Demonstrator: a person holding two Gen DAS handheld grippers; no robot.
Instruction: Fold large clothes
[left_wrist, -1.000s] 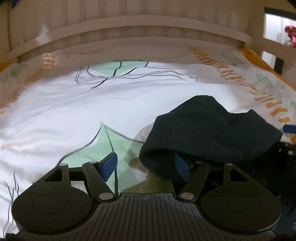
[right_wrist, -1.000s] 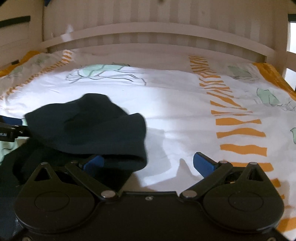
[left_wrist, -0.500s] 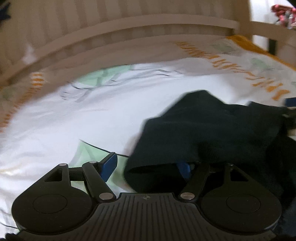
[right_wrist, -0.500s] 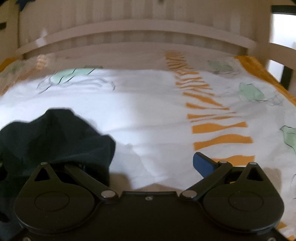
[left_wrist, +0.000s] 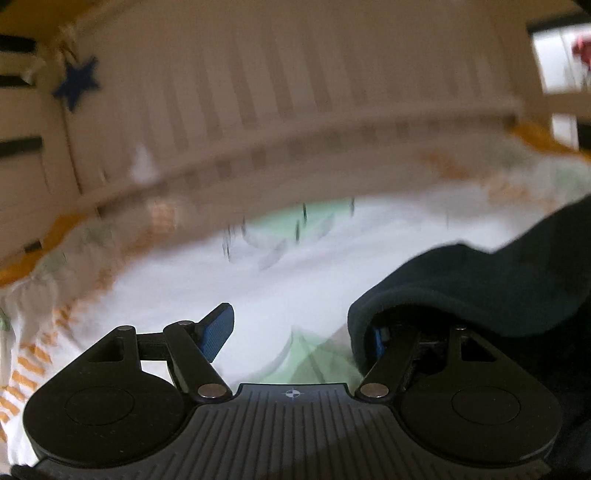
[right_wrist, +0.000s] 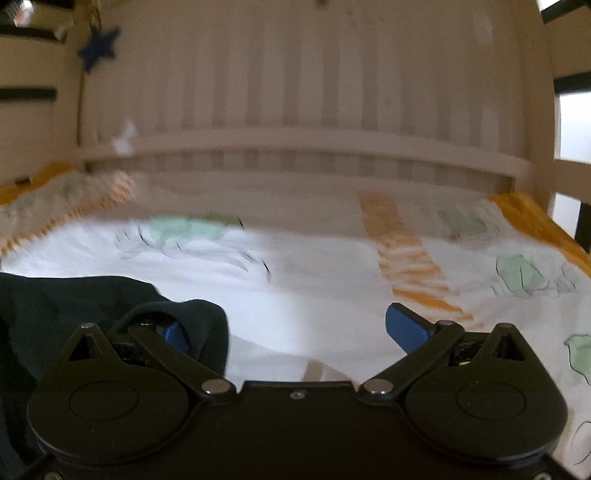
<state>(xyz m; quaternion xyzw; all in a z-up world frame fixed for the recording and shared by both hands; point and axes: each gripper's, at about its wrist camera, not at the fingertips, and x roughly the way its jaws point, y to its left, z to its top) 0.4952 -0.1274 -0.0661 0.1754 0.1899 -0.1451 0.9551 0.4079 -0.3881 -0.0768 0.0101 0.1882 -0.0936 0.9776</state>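
The left gripper stands wide, its right blue pad tucked under the hem of the dark garment, which drapes over that finger at the lower right of the frame. The right gripper is likewise spread wide, the dark garment hanging over its left finger at lower left. Beyond lies the white patterned bedsheet, then the slatted headboard with a blue star at upper left.

A dark navy, plain fabric garment lies on a white bedsheet printed with pale green leaves, thin black lines and orange dashed stripes, yellow at its edges; cream slatted headboard, dark blue star
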